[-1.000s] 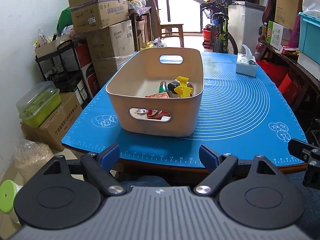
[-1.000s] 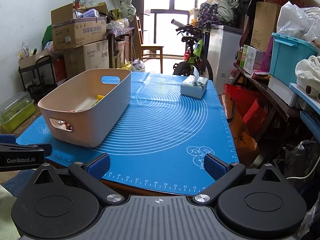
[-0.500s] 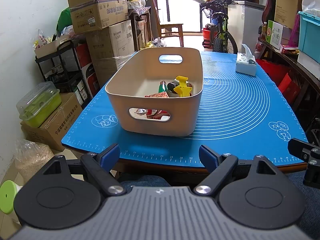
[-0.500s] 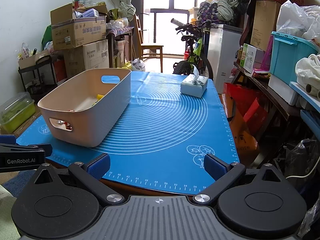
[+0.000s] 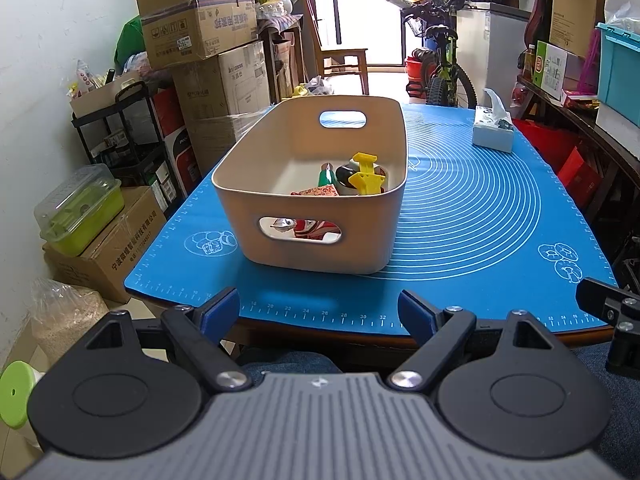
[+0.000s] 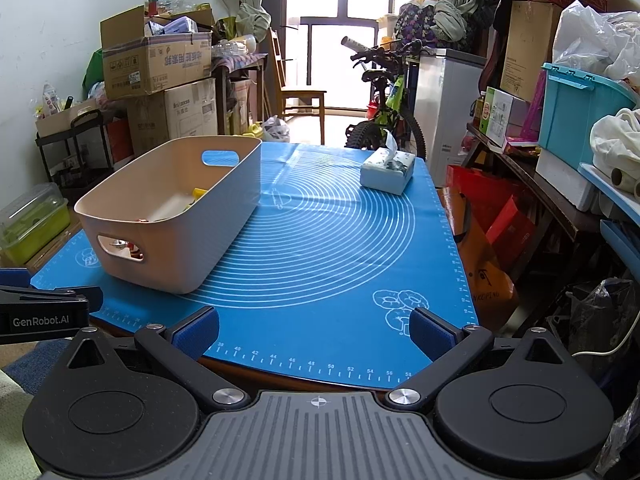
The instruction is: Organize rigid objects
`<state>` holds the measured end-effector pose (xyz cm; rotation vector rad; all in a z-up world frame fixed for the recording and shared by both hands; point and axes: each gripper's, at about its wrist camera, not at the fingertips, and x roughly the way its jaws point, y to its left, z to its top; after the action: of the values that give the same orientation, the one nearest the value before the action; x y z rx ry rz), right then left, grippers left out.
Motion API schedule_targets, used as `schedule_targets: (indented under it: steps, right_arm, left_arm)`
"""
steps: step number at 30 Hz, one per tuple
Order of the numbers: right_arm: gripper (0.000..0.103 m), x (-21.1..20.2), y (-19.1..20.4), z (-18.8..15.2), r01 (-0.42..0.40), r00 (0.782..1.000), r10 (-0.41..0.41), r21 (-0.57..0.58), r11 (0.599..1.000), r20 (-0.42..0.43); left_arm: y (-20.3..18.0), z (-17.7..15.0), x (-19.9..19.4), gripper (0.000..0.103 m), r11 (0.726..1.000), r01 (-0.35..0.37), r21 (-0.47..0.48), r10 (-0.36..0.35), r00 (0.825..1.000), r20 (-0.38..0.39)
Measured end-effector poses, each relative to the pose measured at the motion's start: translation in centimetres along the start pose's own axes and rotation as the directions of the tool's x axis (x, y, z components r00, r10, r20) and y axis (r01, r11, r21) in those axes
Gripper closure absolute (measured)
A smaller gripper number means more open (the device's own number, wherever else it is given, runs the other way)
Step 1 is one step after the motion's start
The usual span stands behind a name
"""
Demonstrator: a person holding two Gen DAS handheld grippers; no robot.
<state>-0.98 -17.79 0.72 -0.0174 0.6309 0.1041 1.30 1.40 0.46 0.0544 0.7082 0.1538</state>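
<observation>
The left gripper (image 5: pixel 320 312) and right gripper (image 6: pixel 314 330) both hang spread apart and empty at the worktop's near edge. Only the left view looks into the beige bin (image 5: pixel 280 200) on the blue mat (image 5: pixel 500 216), showing yellow clips (image 5: pixel 366 178); the right view mostly shows its side wall.
</observation>
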Motion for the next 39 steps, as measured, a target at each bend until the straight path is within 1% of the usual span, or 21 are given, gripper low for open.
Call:
schedule_targets:
  steps: [39]
  right_arm:
    - [0.002,0.01,-0.29,-0.04,0.000,1.000,0.000,0.003,1.000,-0.004]
  left_arm:
    - [0.25,0.07,-0.22,0.017,1.000,-0.003,0.001,0.003,1.000,0.003]
